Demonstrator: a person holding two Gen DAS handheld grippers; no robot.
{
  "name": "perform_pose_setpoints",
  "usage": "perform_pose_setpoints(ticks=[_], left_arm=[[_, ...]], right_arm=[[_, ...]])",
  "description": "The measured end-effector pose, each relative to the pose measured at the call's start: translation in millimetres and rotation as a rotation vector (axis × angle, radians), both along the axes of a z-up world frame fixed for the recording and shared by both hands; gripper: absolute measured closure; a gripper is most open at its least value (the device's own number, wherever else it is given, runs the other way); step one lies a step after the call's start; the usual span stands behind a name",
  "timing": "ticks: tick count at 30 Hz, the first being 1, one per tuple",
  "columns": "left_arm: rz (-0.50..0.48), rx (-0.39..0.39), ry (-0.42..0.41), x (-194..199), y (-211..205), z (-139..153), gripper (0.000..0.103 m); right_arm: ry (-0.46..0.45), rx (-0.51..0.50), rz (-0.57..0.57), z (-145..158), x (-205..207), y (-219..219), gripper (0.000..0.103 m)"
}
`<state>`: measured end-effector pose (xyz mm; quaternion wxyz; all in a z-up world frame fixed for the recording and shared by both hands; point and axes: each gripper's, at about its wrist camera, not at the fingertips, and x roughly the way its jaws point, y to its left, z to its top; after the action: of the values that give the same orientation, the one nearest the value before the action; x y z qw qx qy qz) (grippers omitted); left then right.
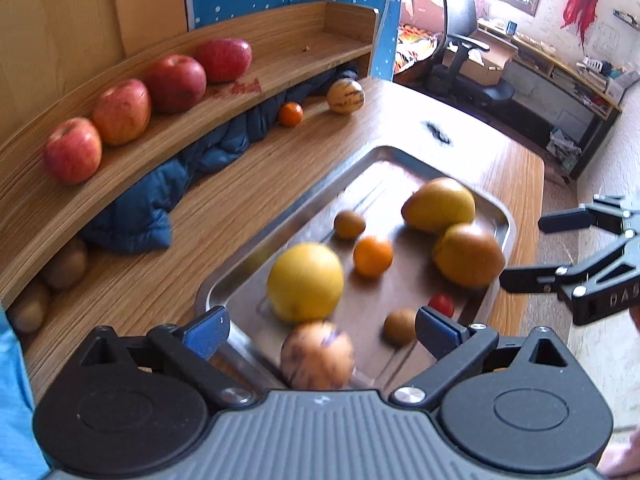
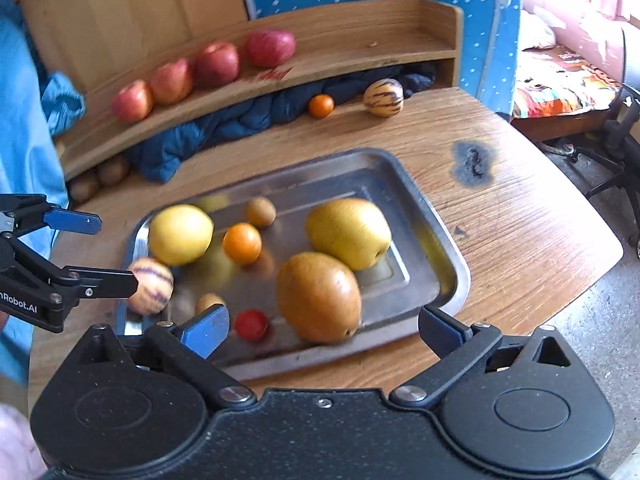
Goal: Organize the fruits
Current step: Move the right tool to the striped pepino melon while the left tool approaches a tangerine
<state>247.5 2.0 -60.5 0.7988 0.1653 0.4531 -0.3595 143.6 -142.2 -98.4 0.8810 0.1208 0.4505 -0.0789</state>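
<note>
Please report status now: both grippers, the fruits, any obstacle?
Left gripper open over striped melon, right gripper open, both empty. Fruit loose in tray; four apples on shelf. No obstacle.

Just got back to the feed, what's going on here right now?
A person holds two tools over a metal tray of mixed fruit. Both are open and empty. The left tool is poised around the striped melon at the tray's near corner; the right tool hovers over the brown pear. Four apples already line the wooden shelf.

Four apples [image 2: 132, 100], two tangerines [image 2: 241, 243]
</note>
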Motion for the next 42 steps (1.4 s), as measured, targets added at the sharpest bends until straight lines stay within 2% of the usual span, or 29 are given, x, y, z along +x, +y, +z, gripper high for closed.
perform_pose_setpoints(ticks=[10,24,35,42], left_arm=[[0.006,0.041,0.055,-6,14,-7,0.002],[0.042,0.029,0.012,12,-5,3,0.002],[0.129,-0.029,-0.042,58,-61,4,0.002],[0.232,-0.08,-0.007,114,-107,-7,0.002]], right_arm=[[0.065,-0.002,0.034,3,10,6,0.001],[0.055,-0.067,0.112,19,37,-6,0.001],[-0.032,-0.113,0.109,29,93,-72,0.001],[-0.049,-0.141,0.133,19,150,-117,0.001]])
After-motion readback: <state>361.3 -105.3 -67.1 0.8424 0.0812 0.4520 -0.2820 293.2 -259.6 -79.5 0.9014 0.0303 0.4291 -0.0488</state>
